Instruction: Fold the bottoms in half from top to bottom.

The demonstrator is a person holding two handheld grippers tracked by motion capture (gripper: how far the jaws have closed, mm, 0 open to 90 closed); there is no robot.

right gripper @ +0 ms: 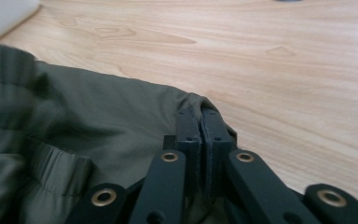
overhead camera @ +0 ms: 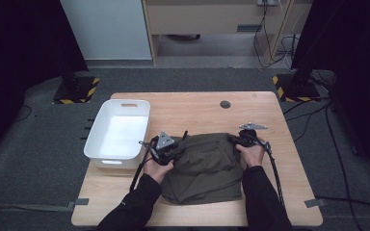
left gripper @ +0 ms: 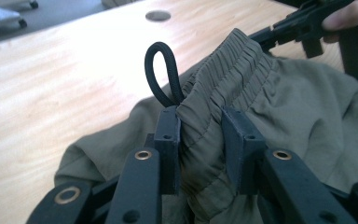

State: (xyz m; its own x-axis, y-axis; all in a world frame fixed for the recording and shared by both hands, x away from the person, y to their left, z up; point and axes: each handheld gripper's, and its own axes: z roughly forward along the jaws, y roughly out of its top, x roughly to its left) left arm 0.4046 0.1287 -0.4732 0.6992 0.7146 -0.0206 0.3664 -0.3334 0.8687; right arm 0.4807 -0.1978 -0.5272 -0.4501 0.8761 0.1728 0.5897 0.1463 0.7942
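Jaws of both grippers pinch an olive-green pair of elastic-waist fabric shorts (overhead camera: 203,167).
Left gripper (left gripper: 200,135) clamps bunched waistband beside a black drawstring loop (left gripper: 164,73); right gripper (right gripper: 200,122) is closed tight on the cloth's edge, garment lying on the light wooden table (overhead camera: 192,108).

1 olive garment (overhead camera: 203,166), 1 white tub (overhead camera: 118,132), 2 tongs, 1 table (overhead camera: 192,108).
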